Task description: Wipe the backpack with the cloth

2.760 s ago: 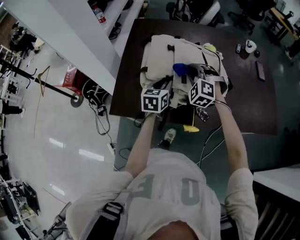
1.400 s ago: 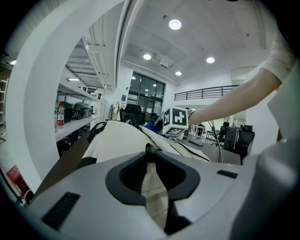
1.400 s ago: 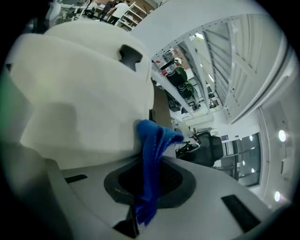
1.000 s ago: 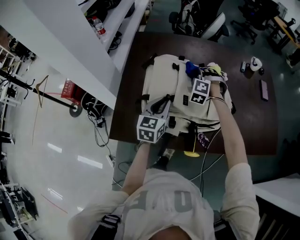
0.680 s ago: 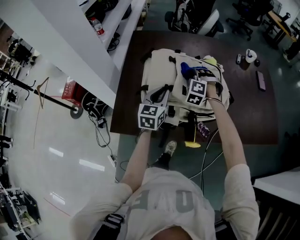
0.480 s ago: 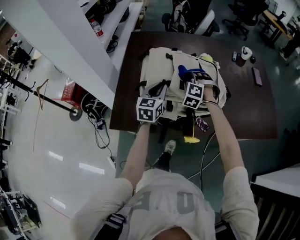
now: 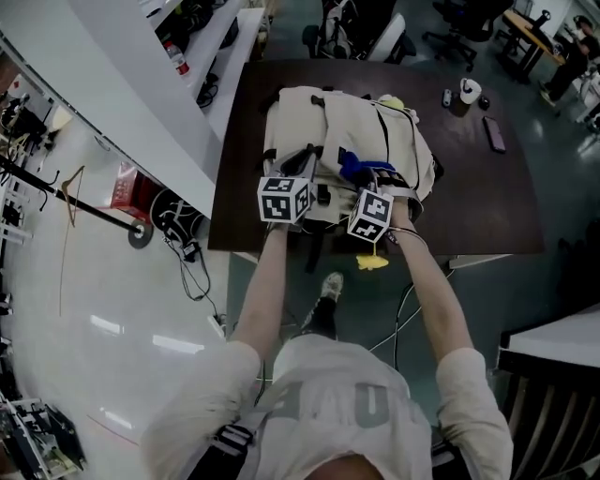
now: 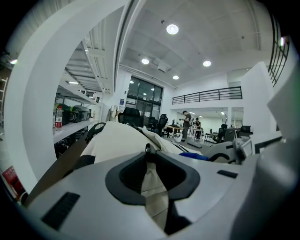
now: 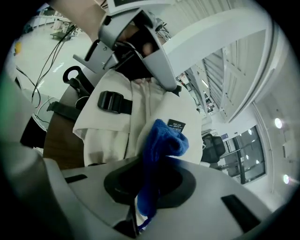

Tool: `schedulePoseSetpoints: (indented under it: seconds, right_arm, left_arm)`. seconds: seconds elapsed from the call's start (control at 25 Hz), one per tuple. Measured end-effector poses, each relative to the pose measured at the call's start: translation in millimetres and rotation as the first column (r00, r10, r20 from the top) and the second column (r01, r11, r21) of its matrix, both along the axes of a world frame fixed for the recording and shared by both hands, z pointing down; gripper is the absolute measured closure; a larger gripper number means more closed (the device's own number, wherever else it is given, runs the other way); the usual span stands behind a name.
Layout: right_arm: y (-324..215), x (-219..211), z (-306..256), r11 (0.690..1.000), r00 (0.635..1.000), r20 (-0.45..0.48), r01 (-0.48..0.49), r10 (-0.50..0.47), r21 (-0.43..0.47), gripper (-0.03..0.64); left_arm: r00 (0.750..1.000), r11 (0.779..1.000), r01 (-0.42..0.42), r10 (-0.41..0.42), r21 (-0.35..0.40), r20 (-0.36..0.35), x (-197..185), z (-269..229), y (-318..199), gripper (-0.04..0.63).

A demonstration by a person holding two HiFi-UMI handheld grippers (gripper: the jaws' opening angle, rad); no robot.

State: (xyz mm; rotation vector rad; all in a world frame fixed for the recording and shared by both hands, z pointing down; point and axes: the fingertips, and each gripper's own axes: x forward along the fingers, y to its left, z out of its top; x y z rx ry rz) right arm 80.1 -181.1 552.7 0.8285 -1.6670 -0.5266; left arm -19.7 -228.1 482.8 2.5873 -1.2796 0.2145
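Observation:
A cream backpack (image 7: 333,122) lies flat on a dark brown table (image 7: 487,202). My left gripper (image 7: 302,172) is at the pack's near edge, shut on a beige strip of its fabric (image 8: 152,187). The pack's body (image 8: 117,138) rises beyond the left gripper (image 8: 150,152). My right gripper (image 7: 361,183) is just to the right, shut on a blue cloth (image 7: 353,166) that rests on the pack's near middle. In the right gripper view the cloth (image 9: 161,140) bunches up out of the right gripper (image 9: 150,185) against the pack (image 9: 140,112), with the left gripper (image 9: 136,44) just beyond.
On the table's right part lie a white cup-like thing (image 7: 467,92) and a dark phone (image 7: 494,134). A long white shelf unit (image 7: 141,94) runs along the left. Cables and a yellow object (image 7: 372,263) are on the floor under the near table edge. Office chairs (image 7: 361,28) stand beyond.
My right gripper has drawn the blue cloth from the pack's far end toward its near edge. The left gripper has kept its hold at the near edge.

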Motion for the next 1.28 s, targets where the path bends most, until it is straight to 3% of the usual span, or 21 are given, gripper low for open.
schedulePoseSetpoints:
  seconds: [0.32,0.6,0.76,0.84,1.04,1.28]
  right_arm:
    - [22,-2,9,0.999,0.998,0.055,-0.038,0.037,0.008,0.571]
    - [40,-7,33,0.998,0.999,-0.017,0.046,-0.047,-0.043,0.571]
    - [44,-8,22,0.995,0.996,0.052,0.069,-0.066,-0.068,0.571]
    - [42,-3,1,0.998,0.994,0.095,0.064,-0.061,-0.023,0.571]
    - [-11,48,-69,0.991,0.997,0.080,0.003,-0.014,0.134,0.571]
    - [-101,111,-102,0.983,0.998,0.021,-0.056,0.054,0.174,0.571]
  left_arm:
    - [1.000,1.000,0.004,-0.004,-0.003,-0.003,0,1,-1,0.531]
    - [1.000,1.000,0.011,-0.011,0.007,-0.006,1,2,0,0.531]
    - [1.000,1.000,0.024,-0.024,0.018,-0.007,0,1,-1,0.531]
    - [0.999,0.999,0.032,-0.032,0.015,-0.004,-2,2,-1,0.531]
    - [0.999,0.999,0.052,-0.052,0.016,-0.005,-2,1,-1,0.531]
    - [0.998,0.997,0.070,-0.070,0.031,0.004,-2,0,2,0.531]
